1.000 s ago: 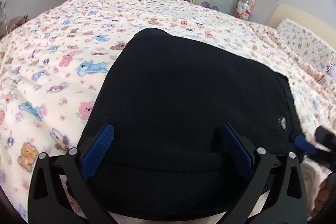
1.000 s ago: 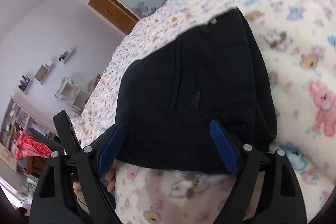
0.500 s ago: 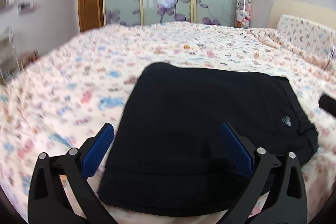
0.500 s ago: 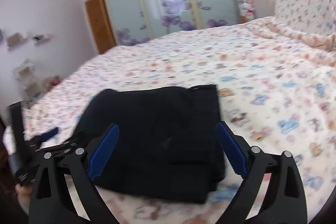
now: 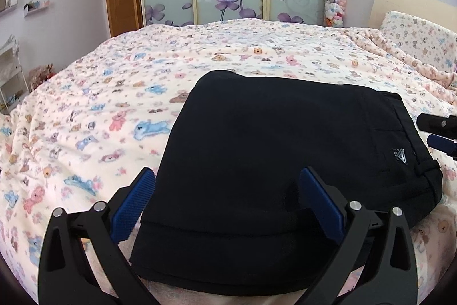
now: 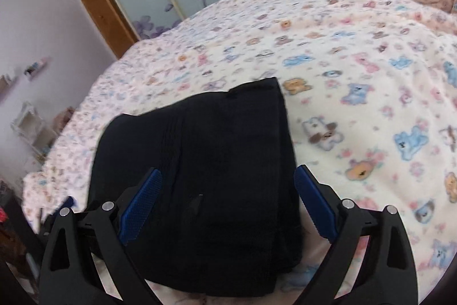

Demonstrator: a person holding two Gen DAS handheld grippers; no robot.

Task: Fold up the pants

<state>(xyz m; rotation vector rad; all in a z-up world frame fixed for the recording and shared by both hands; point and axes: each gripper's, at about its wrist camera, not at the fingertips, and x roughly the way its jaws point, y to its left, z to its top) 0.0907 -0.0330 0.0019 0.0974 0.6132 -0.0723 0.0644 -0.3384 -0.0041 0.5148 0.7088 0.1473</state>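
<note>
Black fabric pants [image 5: 285, 150], folded into a compact rectangle, lie on the teddy-print fleece bedspread [image 5: 94, 116]. Left gripper [image 5: 228, 199] and right gripper [image 6: 227, 192] both gape wide, empty, just above the bundle's near edge; long axis runs left-right, neither clearly nearer.

A wide bed [image 5: 200, 67] fills the room, covered by a cream fleece blanket [image 6: 371, 53] printed with small pink, blue and brown teddy bears and puppies. A pair of black fabric pants [image 5: 280, 162], folded into a compact, layered rectangle, lies flat on the blanket near the bed's front edge. A pillow in a matching bear-print case [image 5: 417, 33] rests at the far right end of the bed.
</note>
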